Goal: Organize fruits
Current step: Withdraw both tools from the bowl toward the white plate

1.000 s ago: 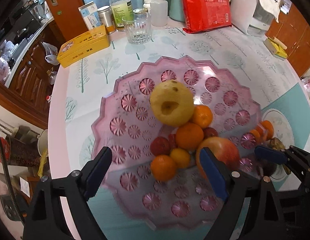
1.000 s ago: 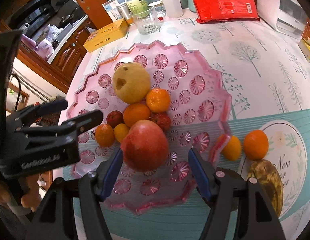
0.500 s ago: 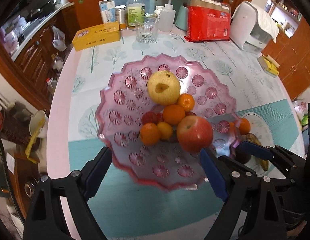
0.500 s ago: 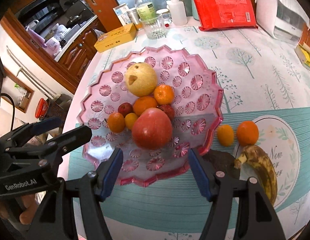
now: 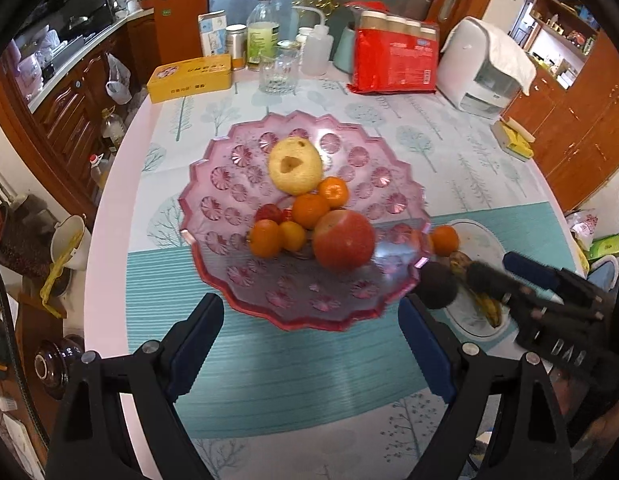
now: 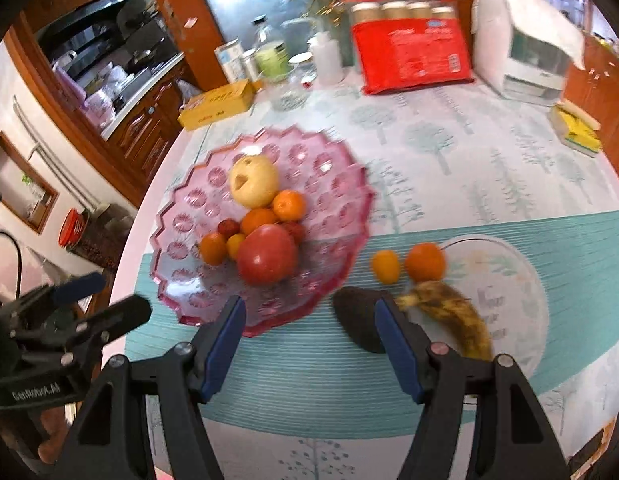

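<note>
Pink and translucent, the scalloped fruit plate (image 5: 213,200) sits mid-counter (image 5: 449,152) and already carries a red apple (image 5: 343,240), a yellow pear (image 5: 295,166) and several small oranges (image 5: 309,210). Just right of the plate an orange (image 6: 425,262), a smaller yellow fruit (image 6: 385,266), a spotted banana (image 6: 449,312) and a dark avocado (image 6: 357,316) lie loose, so the sorting looks over half done. Nearer than the plate, the left tool (image 5: 309,344) and right tool (image 6: 309,344) both gape wide and carry nothing.
</note>
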